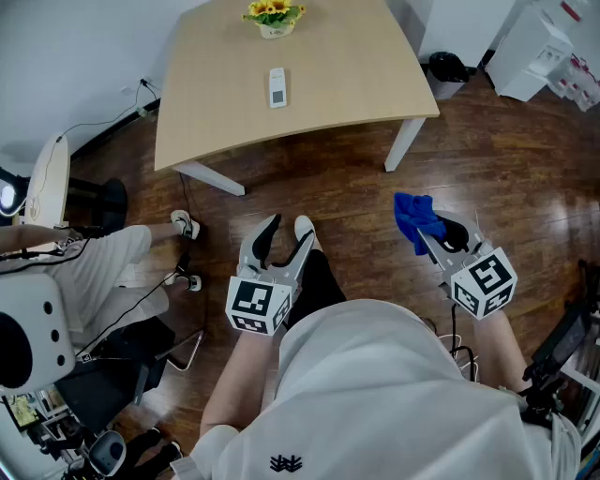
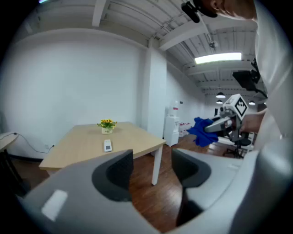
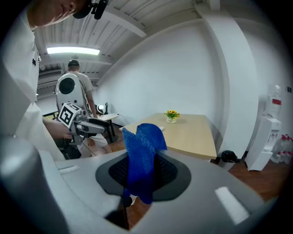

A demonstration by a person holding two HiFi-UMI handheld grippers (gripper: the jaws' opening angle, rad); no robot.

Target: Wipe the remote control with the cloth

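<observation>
The cloth (image 1: 412, 217) was clenched by the right gripper (image 1: 429, 232), the left gripper (image 1: 284, 236) released; unbraced, the remote control (image 1: 277, 86) at twelve o'clock might be shoved.

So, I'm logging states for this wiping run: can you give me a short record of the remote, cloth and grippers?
remote control: lying flat on the table, near the flower pot, untouched
cloth: blue, clamped in the right gripper, above the floor
left gripper: open, empty, short of the table
wiping: not yet begun
</observation>
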